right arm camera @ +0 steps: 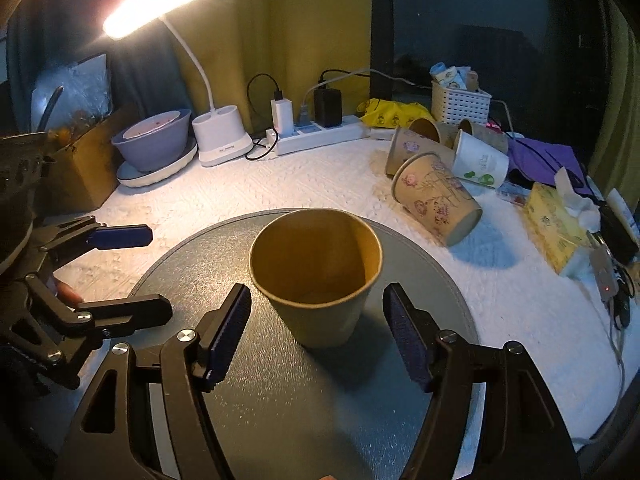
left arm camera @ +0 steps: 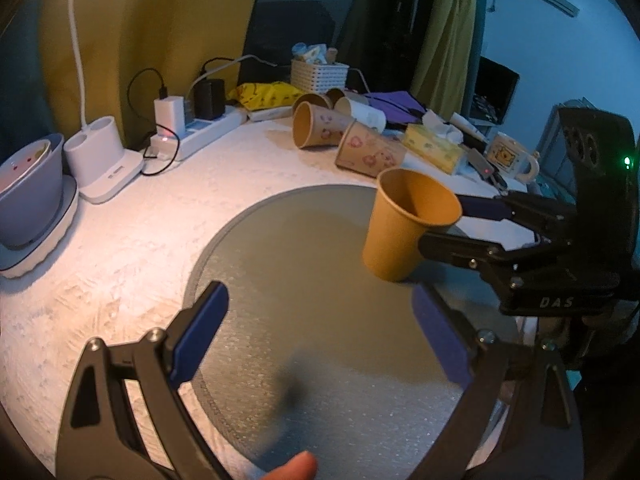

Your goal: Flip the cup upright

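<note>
A plain tan paper cup [right arm camera: 316,276] stands upright, mouth up, on the round grey mat [right arm camera: 280,408]. My right gripper [right arm camera: 316,334] is open, its two pads flanking the cup's lower half without touching it. In the left wrist view the cup [left arm camera: 404,224] stands at the mat's [left arm camera: 312,340] right side with the right gripper [left arm camera: 444,222] around it. My left gripper [left arm camera: 320,328] is open and empty over the mat, left of the cup; it also shows at the left edge of the right wrist view [right arm camera: 148,276].
Several patterned paper cups [right arm camera: 436,196] lie on their sides at the back right, beside a yellow tissue box [right arm camera: 556,232] and a white basket [right arm camera: 460,106]. A power strip [right arm camera: 320,134], lamp base [right arm camera: 224,136] and bowl [right arm camera: 154,140] line the back edge.
</note>
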A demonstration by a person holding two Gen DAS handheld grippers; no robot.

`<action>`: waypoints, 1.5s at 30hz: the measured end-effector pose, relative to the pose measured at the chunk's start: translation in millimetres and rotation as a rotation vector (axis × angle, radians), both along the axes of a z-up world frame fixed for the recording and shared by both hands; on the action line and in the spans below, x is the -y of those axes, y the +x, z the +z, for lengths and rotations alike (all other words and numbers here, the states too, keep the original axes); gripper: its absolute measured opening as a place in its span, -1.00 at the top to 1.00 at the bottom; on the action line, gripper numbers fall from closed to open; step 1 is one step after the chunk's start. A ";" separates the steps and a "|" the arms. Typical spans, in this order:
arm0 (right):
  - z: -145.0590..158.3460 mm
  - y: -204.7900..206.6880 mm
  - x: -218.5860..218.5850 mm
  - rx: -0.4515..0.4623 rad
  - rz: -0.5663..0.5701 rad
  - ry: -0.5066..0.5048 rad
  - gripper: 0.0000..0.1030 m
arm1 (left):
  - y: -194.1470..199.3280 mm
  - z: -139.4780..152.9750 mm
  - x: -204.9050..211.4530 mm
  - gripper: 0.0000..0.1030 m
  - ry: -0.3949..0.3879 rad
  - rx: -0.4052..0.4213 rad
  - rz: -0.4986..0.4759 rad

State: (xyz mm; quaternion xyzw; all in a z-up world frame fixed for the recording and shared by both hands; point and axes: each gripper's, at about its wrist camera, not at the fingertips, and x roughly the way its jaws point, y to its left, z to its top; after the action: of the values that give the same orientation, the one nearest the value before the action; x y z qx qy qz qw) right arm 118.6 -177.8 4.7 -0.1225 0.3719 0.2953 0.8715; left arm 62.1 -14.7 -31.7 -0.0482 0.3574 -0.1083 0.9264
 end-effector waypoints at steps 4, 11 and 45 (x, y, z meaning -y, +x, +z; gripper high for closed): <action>2.7 -7.0 6.3 0.004 -0.008 0.000 -0.39 | -0.6 0.8 4.8 -0.83 0.010 -0.001 -0.017; 5.4 -18.5 21.5 0.000 -0.035 -0.002 -0.39 | -0.9 -5.7 16.6 -0.83 0.038 -0.024 -0.064; 87.8 -76.8 36.2 0.272 -0.065 0.060 -0.41 | -66.8 67.7 2.5 -0.83 -0.061 0.447 0.071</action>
State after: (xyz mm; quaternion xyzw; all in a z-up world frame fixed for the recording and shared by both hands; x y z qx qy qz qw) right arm 41.8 -214.0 92.5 -0.1230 0.2451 0.2586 0.9263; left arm -4.7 -17.2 36.0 -0.0633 0.1378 -0.0944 0.9839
